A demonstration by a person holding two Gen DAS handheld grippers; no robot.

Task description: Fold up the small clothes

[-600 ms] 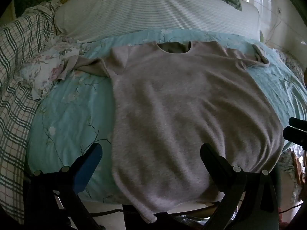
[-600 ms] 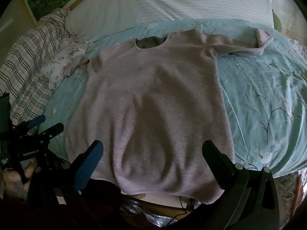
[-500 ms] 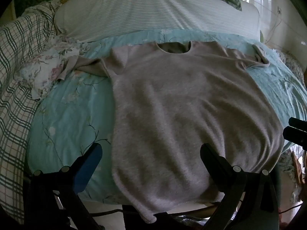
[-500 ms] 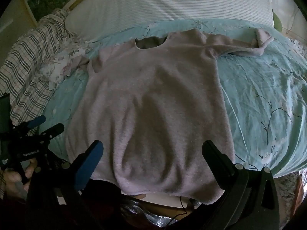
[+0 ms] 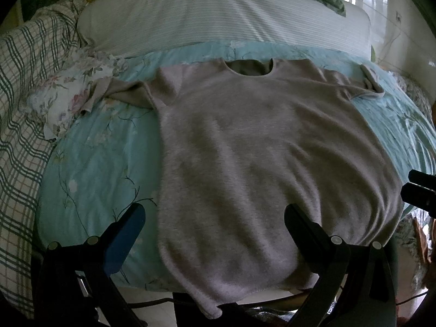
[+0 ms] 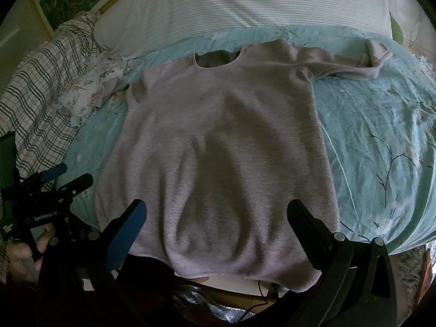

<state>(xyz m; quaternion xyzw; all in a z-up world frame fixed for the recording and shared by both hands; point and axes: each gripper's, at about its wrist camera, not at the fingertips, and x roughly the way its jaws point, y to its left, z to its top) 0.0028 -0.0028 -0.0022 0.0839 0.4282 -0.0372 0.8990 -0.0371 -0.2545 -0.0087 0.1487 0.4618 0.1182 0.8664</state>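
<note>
A pale pinkish-grey knit sweater (image 5: 259,150) lies flat, front up, on a light blue floral bedsheet (image 5: 90,169), neck hole at the far end. It also shows in the right wrist view (image 6: 223,147). Its hem hangs over the near bed edge. Both sleeves lie out to the sides, the right one curled at the cuff (image 6: 376,54). My left gripper (image 5: 214,215) is open and empty above the hem's left part. My right gripper (image 6: 216,214) is open and empty above the hem's middle. The left gripper also shows at the left in the right wrist view (image 6: 65,177).
A white striped pillow (image 5: 218,19) lies along the far side of the bed. A green-checked blanket (image 5: 19,103) and a floral cloth (image 5: 68,92) lie at the left. The floor and some cables (image 6: 259,297) show below the near bed edge.
</note>
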